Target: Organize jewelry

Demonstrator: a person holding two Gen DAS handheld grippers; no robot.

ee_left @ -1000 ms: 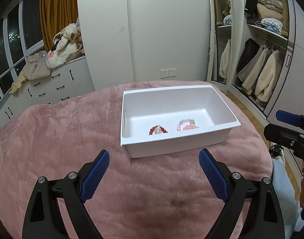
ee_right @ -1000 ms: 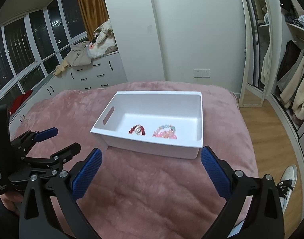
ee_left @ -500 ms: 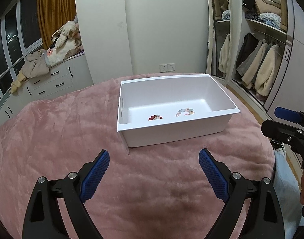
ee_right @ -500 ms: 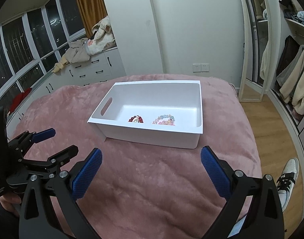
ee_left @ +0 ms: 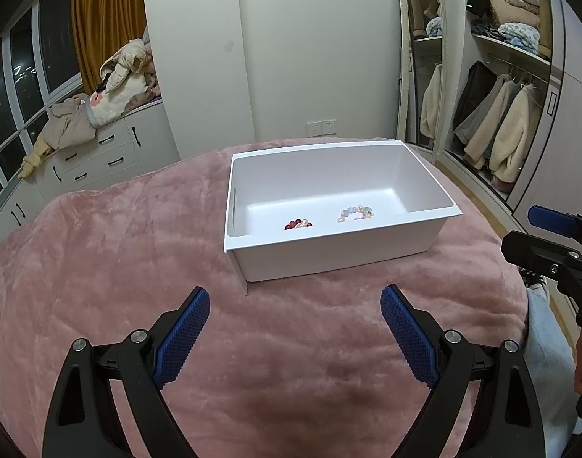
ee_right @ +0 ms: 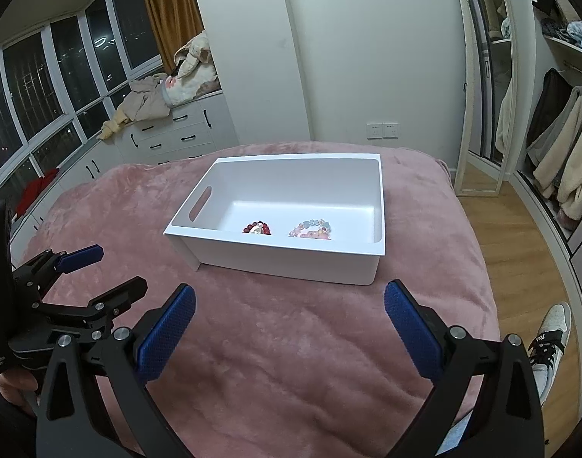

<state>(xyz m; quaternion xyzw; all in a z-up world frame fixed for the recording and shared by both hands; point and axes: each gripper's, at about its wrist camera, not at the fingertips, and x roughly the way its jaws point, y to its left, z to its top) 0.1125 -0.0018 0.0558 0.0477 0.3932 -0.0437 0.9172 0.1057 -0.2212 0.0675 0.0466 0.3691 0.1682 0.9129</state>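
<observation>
- While both claws hover above the pink bed (ee_left: 100, 267), the left claw (ee_left: 294, 328) has its blue pads spread wide and holds nothing
- Likewise the right claw (ee_right: 289, 322) is spread apart and empty, well short of the white bin (ee_right: 287, 255)
- On the bin floor, near the front wall, lies a dark red bead bracelet (ee_left: 297, 224) with a pale charm
- Just beside it, to the right and apart from it, lies a pastel pink-and-blue bead bracelet (ee_left: 355, 213)
- Seen from the right wrist, the red one (ee_right: 257, 228) is partly hidden by the bin's near wall, as is the pastel one (ee_right: 311, 230)
</observation>
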